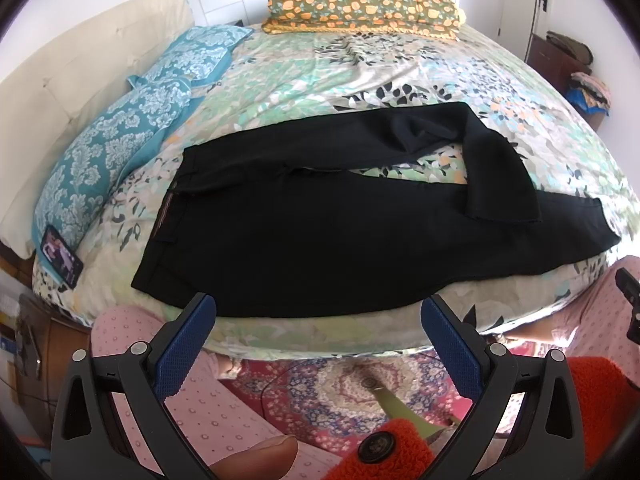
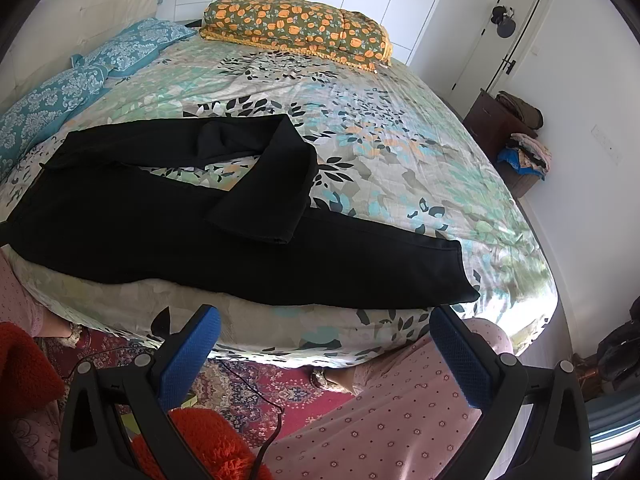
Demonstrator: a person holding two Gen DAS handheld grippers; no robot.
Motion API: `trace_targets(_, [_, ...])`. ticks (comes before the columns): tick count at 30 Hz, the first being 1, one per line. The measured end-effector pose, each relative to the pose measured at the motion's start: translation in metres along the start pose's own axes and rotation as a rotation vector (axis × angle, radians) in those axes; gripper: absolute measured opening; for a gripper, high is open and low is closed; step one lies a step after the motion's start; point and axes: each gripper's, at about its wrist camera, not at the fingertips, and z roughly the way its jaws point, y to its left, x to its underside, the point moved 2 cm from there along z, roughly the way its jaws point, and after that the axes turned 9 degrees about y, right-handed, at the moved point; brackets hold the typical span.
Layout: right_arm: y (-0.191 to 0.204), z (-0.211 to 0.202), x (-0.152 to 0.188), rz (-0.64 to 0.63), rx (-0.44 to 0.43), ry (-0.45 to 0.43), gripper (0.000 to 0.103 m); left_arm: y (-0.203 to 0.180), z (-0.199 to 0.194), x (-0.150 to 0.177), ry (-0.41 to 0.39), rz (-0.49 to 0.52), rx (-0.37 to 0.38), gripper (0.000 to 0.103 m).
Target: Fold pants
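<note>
One pair of black pants (image 1: pixel 320 240) lies on the bed (image 1: pixel 360 80) near its front edge, waistband toward the two teal pillows (image 1: pixel 120 136). One orange-flowered pillow (image 1: pixel 360 4) sits beyond the pants at the far side. The far leg is bent back, its hem resting on the near leg. Left gripper (image 1: pixel 320 320) hovers before the bed edge, jaws spread, empty. Right gripper (image 2: pixel 326 328) likewise, jaws spread, gripping nothing.

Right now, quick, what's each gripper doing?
Left gripper: open, holding nothing, short of the pants.
Right gripper: open, holding nothing, also short of the pants.
</note>
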Motion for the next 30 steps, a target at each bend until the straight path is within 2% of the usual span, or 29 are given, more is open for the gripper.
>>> trace_targets(27, [-0.0001,0.0014,0.0024,0.002,0.002,0.002,0.103,0.0026,0.0009,0.0014,0.007,-0.012,0.011,0.103])
trace_targets(30, [-0.0008,0.0008,0.0037,0.002,-0.017,-0.013,0.103,0.0028,0.0012,0.0016,0.009,-0.013,0.012,0.103])
